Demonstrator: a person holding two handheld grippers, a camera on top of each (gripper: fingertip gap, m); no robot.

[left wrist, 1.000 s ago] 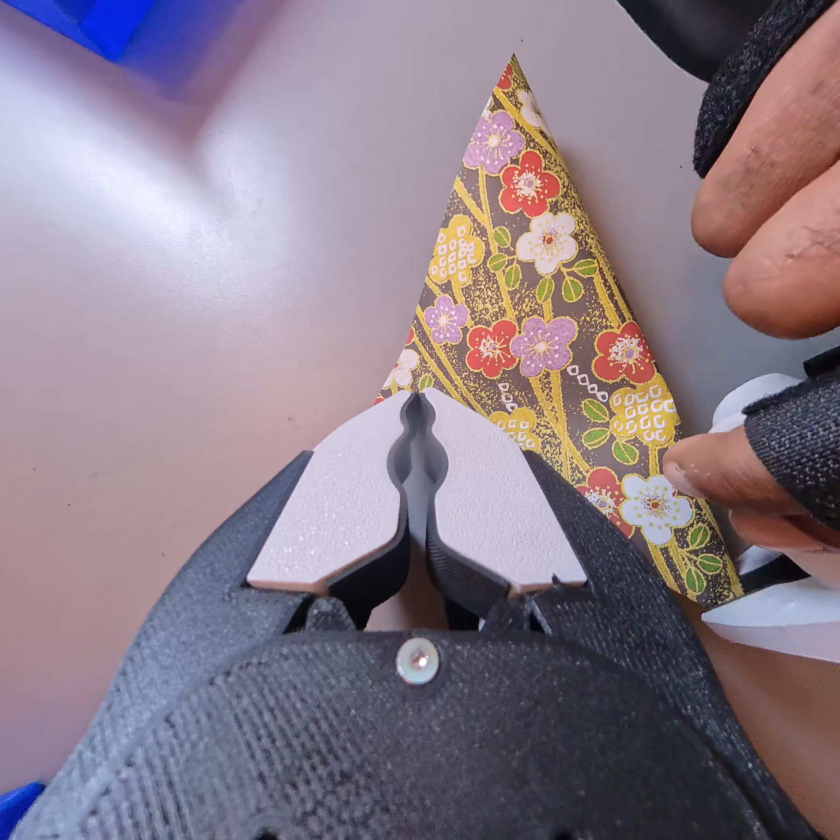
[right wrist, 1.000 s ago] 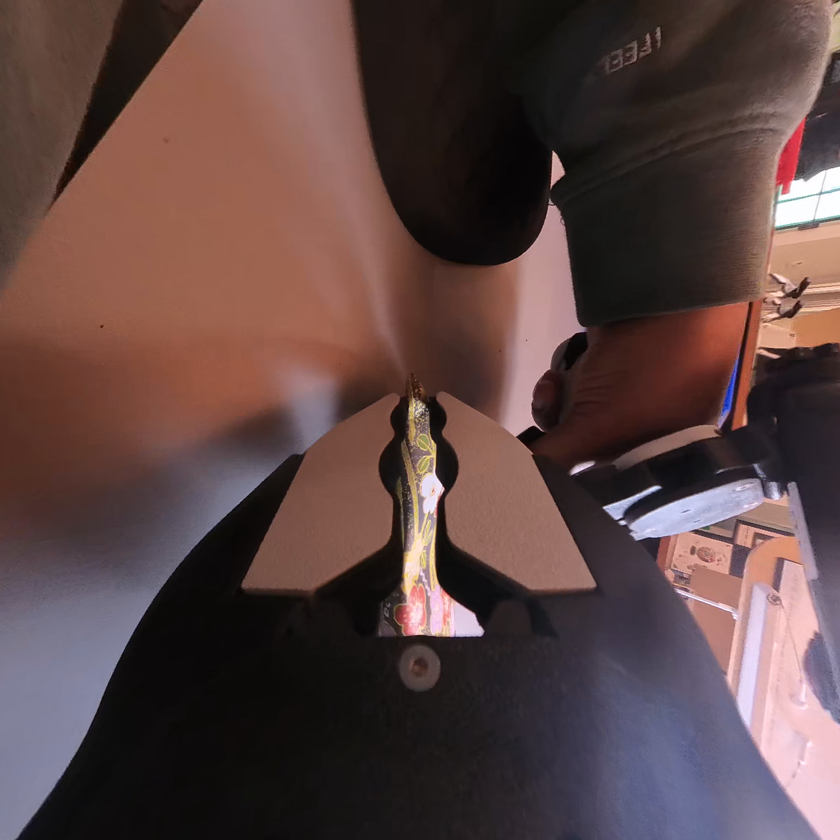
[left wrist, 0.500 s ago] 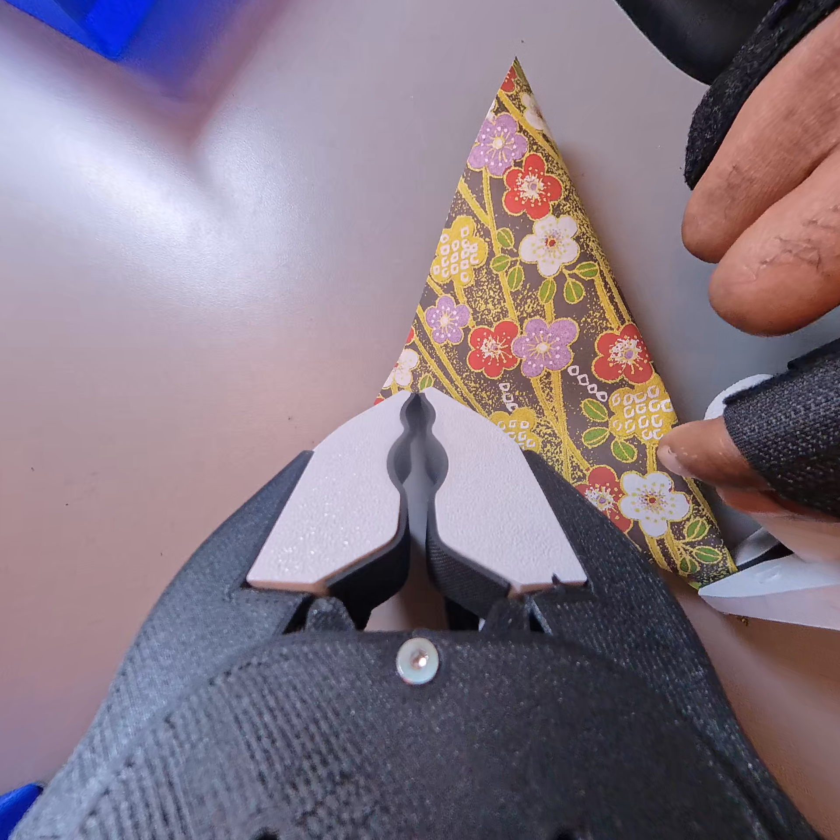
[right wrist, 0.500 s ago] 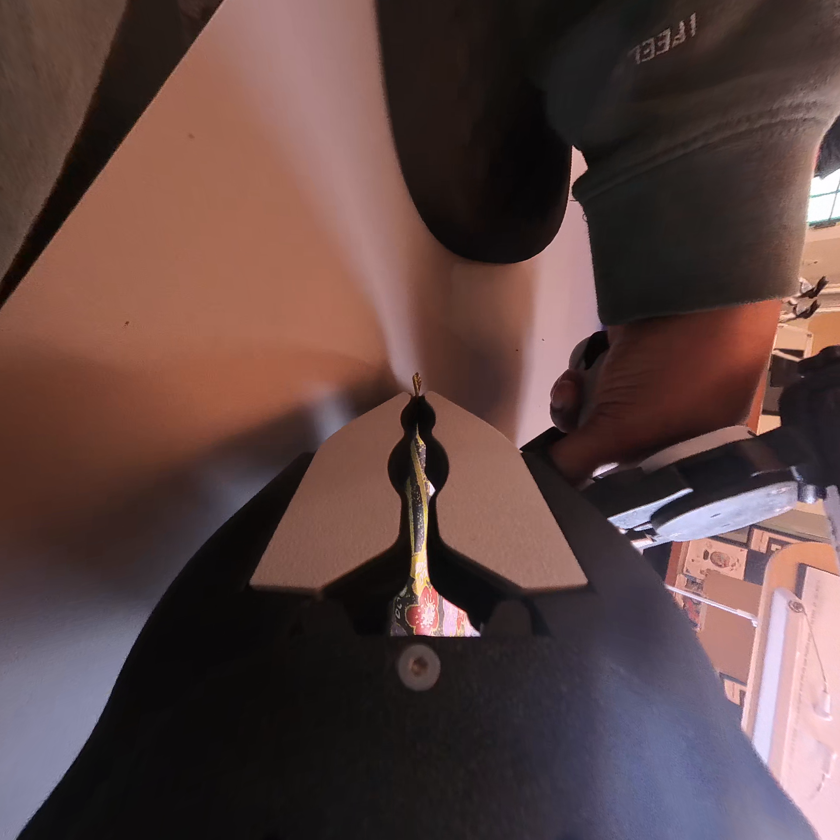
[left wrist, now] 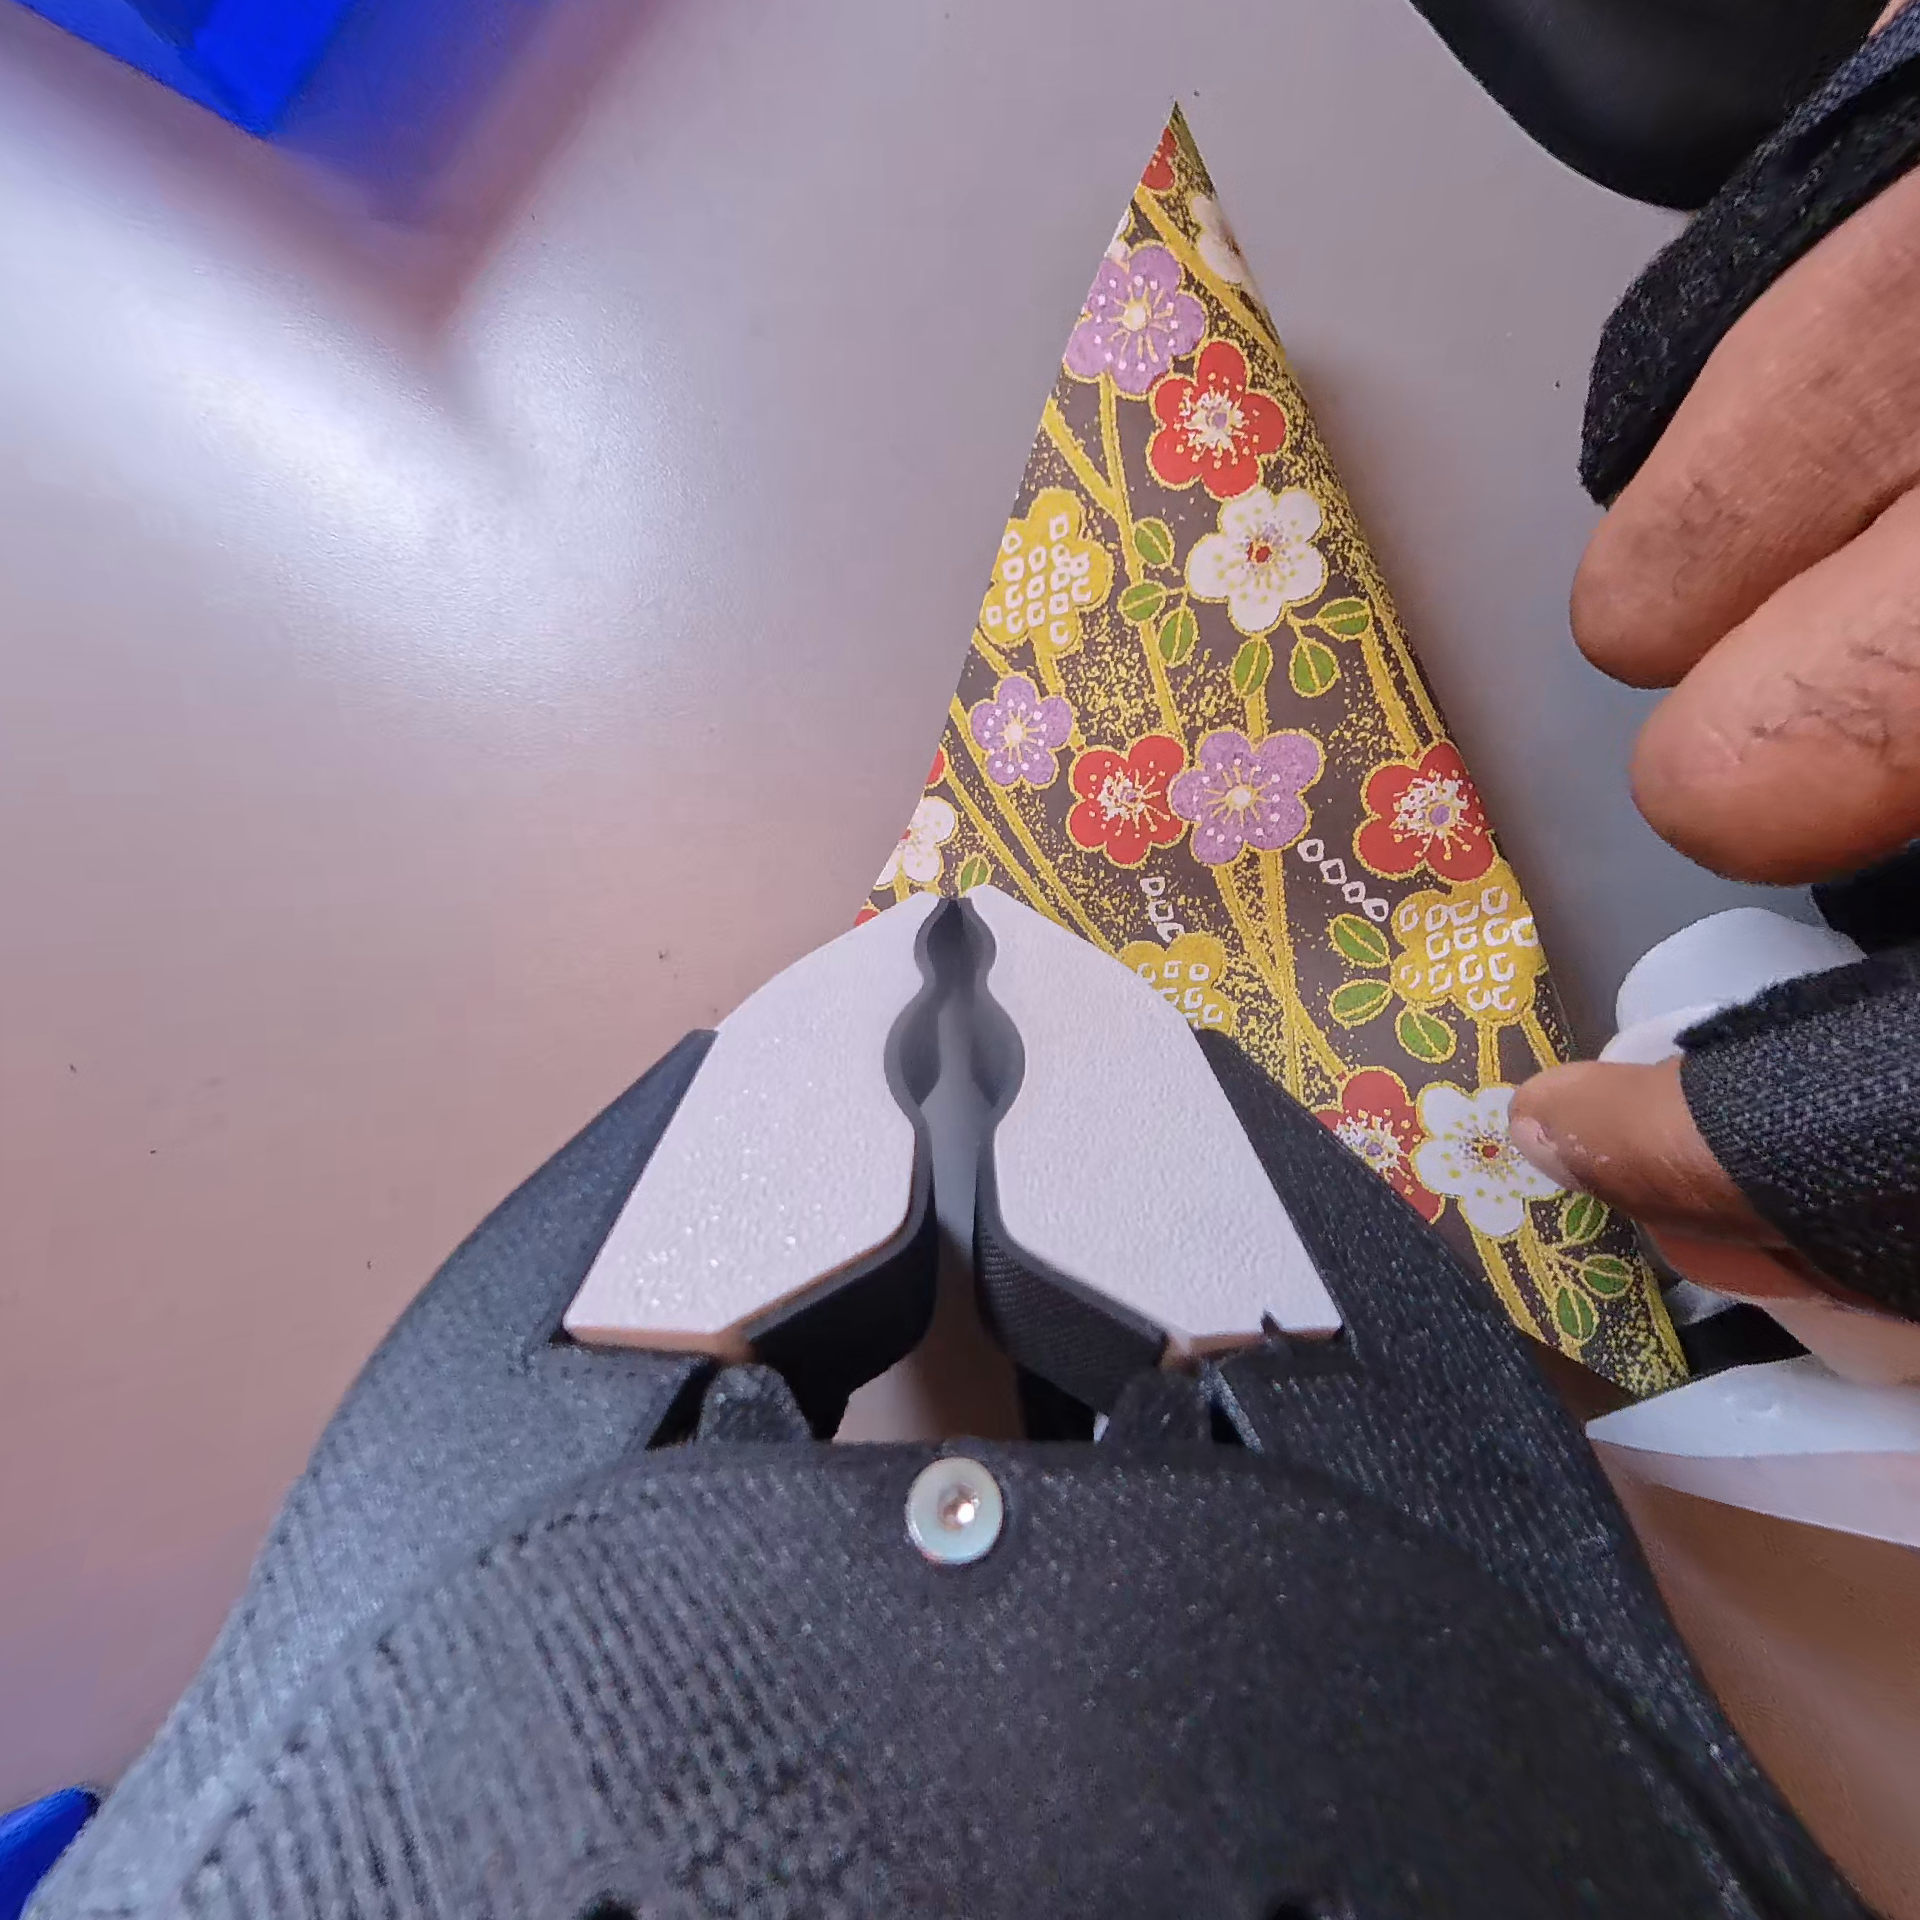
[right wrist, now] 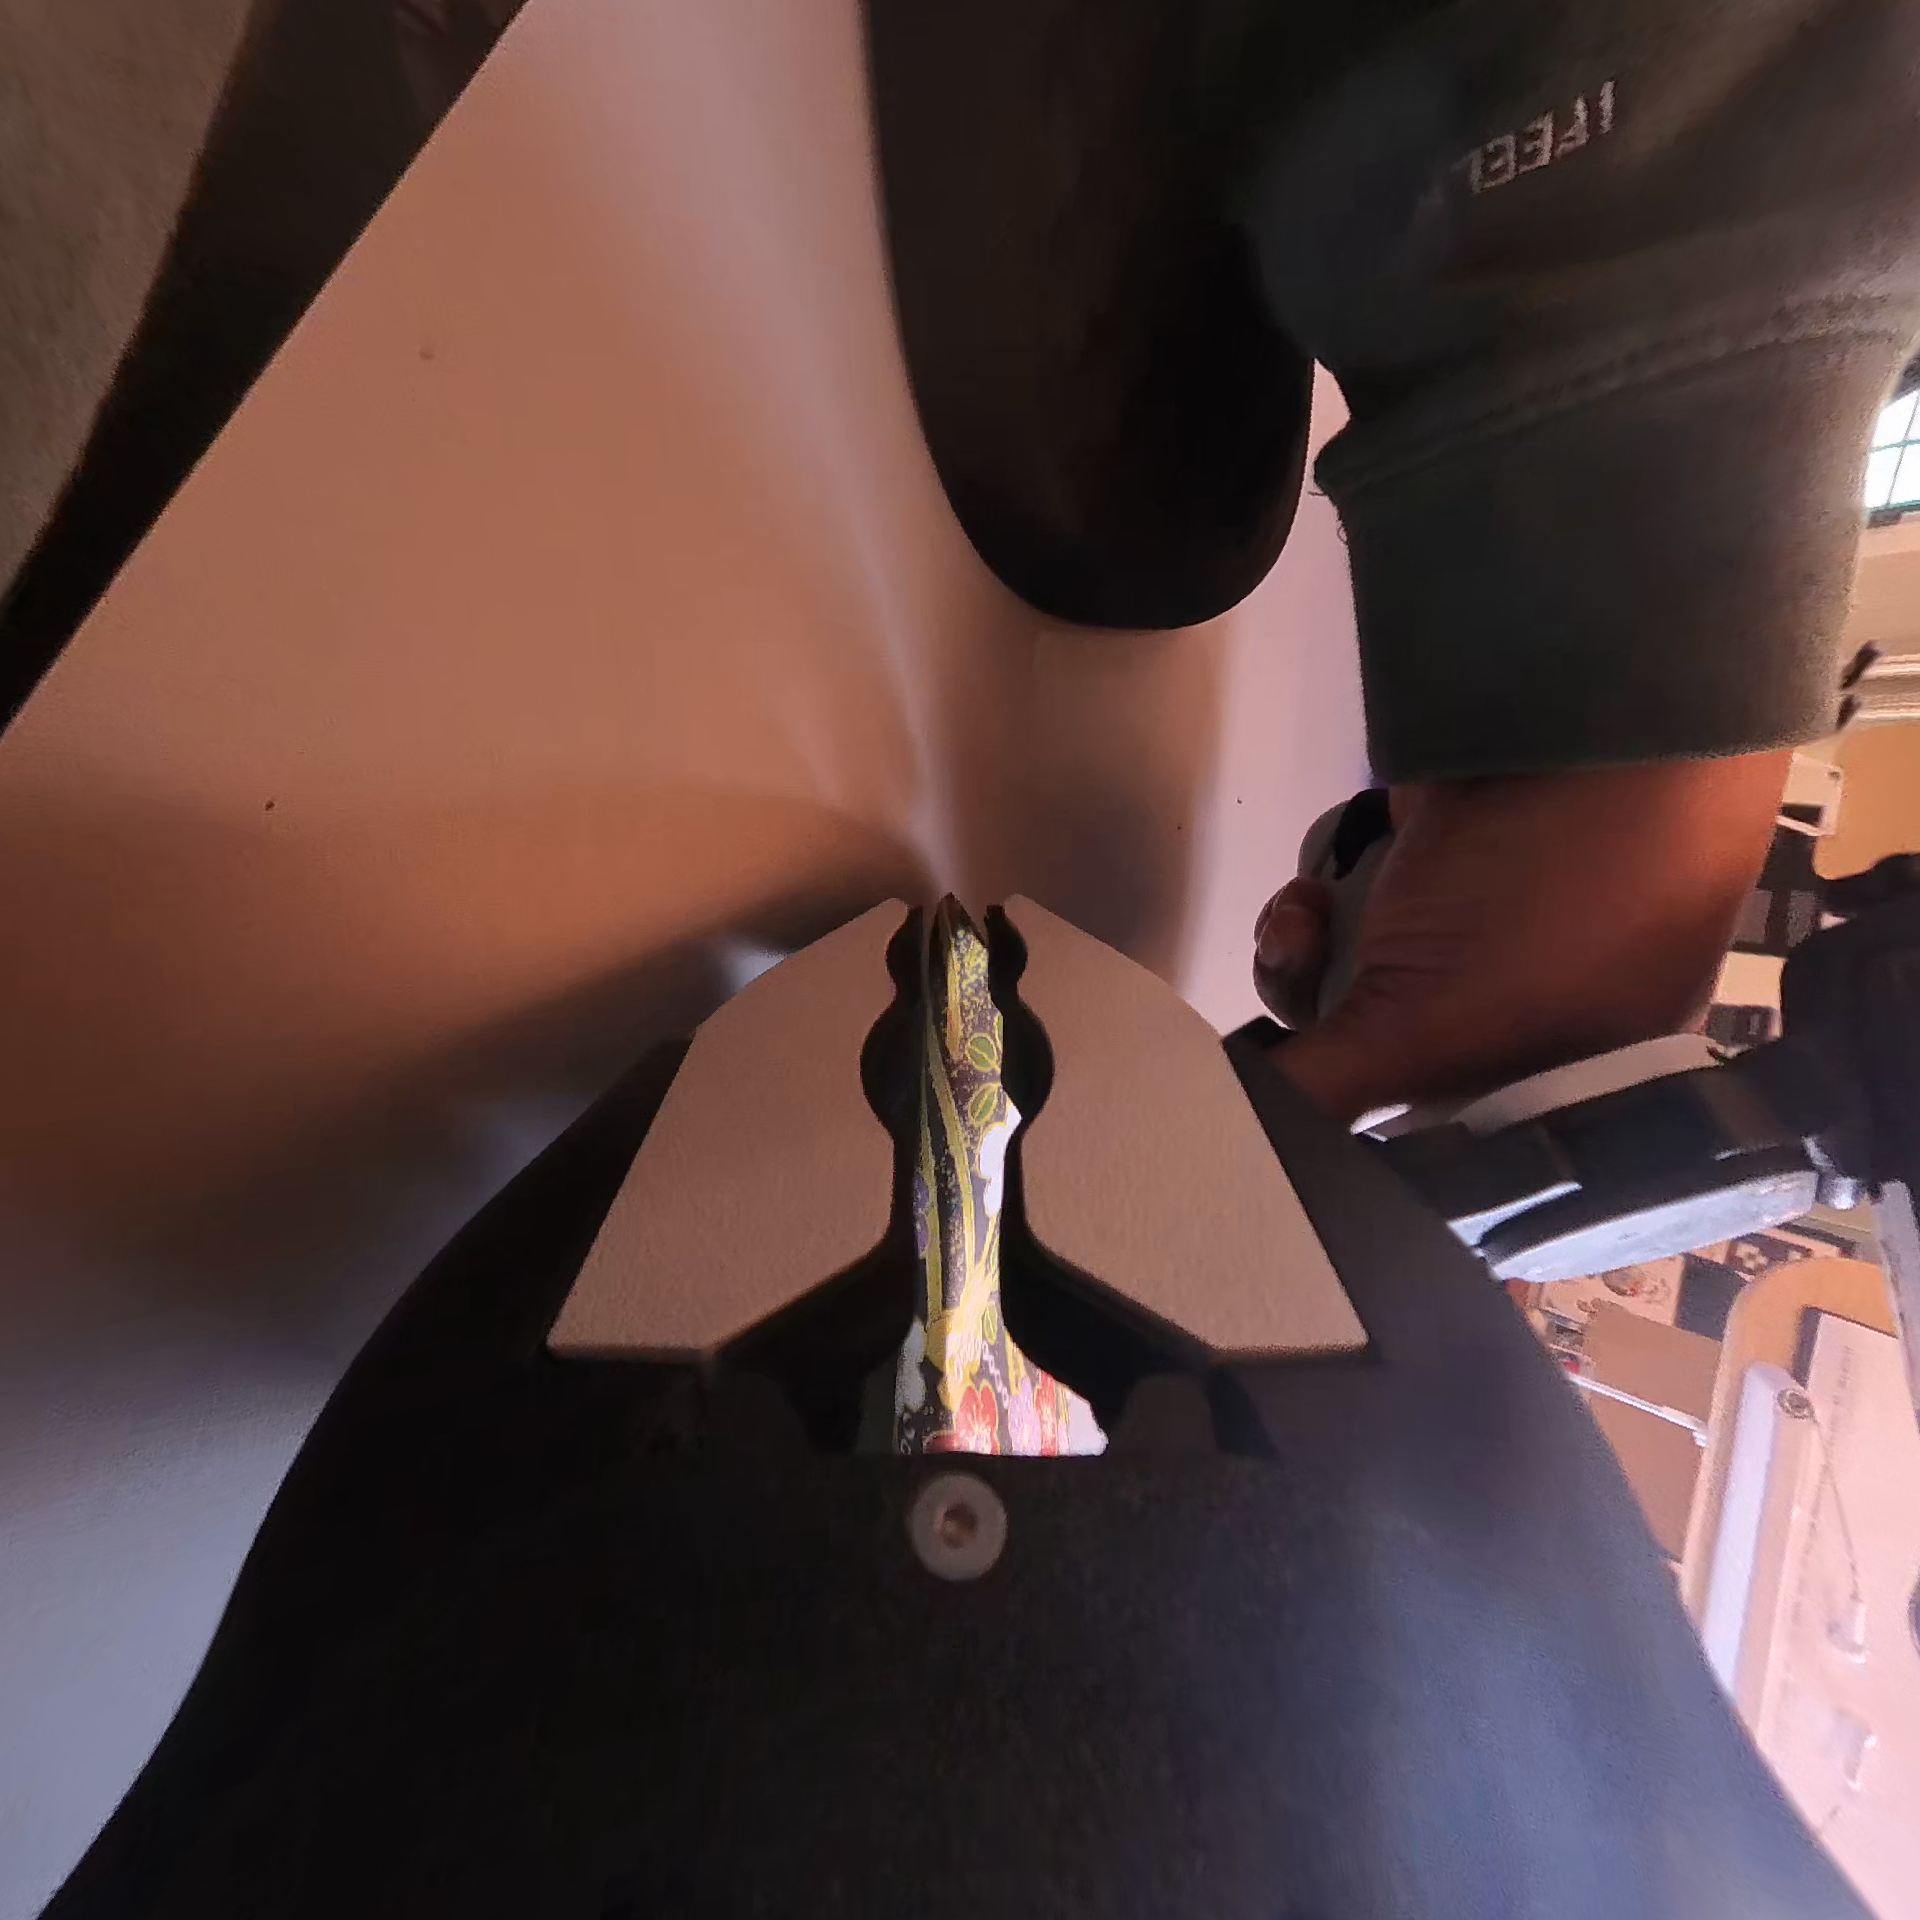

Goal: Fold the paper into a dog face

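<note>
The paper [left wrist: 1226, 675] is a floral-patterned sheet folded into a triangle, lying on the grey table [left wrist: 416, 727] with its apex pointing away. My left gripper [left wrist: 956, 909] is shut and its tips rest on the triangle's left edge. My right gripper [right wrist: 956, 914] is shut on the paper [right wrist: 961, 1143], which runs edge-on between its jaws. In the left wrist view it holds the triangle's near right corner, and a fingertip [left wrist: 1590, 1143] of the hand holding it rests on the paper there.
The hand [left wrist: 1766, 675] around the right gripper fills the right side of the left wrist view. A blue object [left wrist: 208, 52] lies at the far left corner. In the right wrist view, a green sleeve [right wrist: 1610, 520] and hand [right wrist: 1507, 935] hold the left gripper.
The right gripper has shifted slightly with the paper's corner, and more of the paper shows between its jaws than half a second ago. The left gripper has not moved.
</note>
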